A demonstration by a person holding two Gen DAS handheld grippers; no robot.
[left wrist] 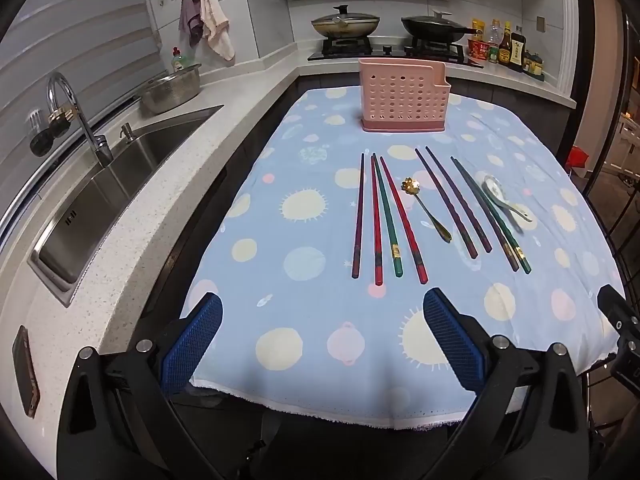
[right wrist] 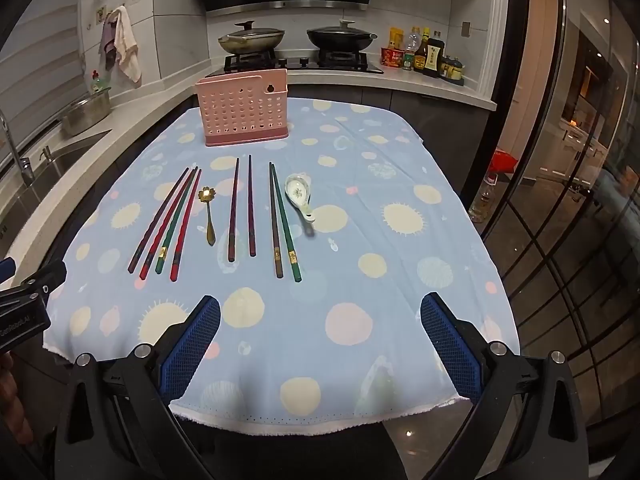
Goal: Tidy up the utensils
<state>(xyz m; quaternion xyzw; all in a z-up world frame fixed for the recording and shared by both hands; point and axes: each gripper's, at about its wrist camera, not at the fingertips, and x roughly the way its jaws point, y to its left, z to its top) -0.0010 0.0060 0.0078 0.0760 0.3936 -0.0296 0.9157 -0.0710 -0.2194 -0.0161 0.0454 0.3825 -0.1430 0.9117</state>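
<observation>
Now both grippers, left gripper (left wrist: 322, 340) and right gripper (right wrist: 320, 340), hover with fingers spread wide before the chopsticks (left wrist: 380, 216).

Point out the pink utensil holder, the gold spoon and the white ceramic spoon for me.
pink utensil holder (right wrist: 240, 114): right wrist view, on its perforated front wall.
gold spoon (right wrist: 209, 222): right wrist view, on the middle of its handle.
white ceramic spoon (right wrist: 297, 193): right wrist view, on its bowl.
</observation>
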